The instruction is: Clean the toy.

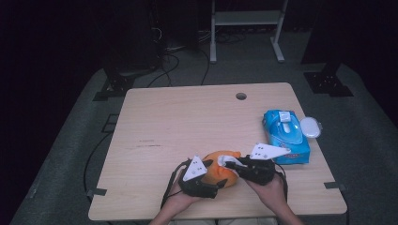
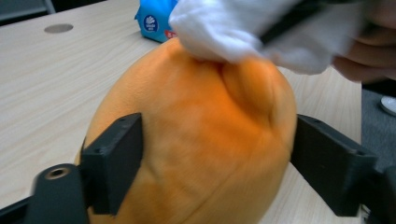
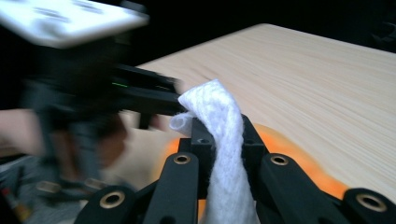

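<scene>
Nearest me, my left gripper point(image 1: 220, 180) has its fingers point(image 2: 114, 168) spread wide around the soft round orange plush toy point(image 2: 196, 140), which sits on the pale wooden counter point(image 1: 187, 117) between both hands. Just above it, my right gripper point(image 1: 228, 162) pinches a folded white wipe point(image 3: 222, 140) against the toy's top. Farther right lies the blue wipe pack point(image 1: 286, 136).

An orange plush toy point(image 1: 217, 168) is seen near the front edge of the wooden table point(image 1: 187, 122), flanked by the left gripper point(image 1: 212, 180) and the right gripper point(image 1: 233, 164), each held in a hand. A white wipe point(image 1: 227, 159) is pinched in the right gripper against the toy's top. A blue wipes pack point(image 1: 285, 136) is placed toward the right edge, with a white lid point(image 1: 310, 127) just beside it.
</scene>
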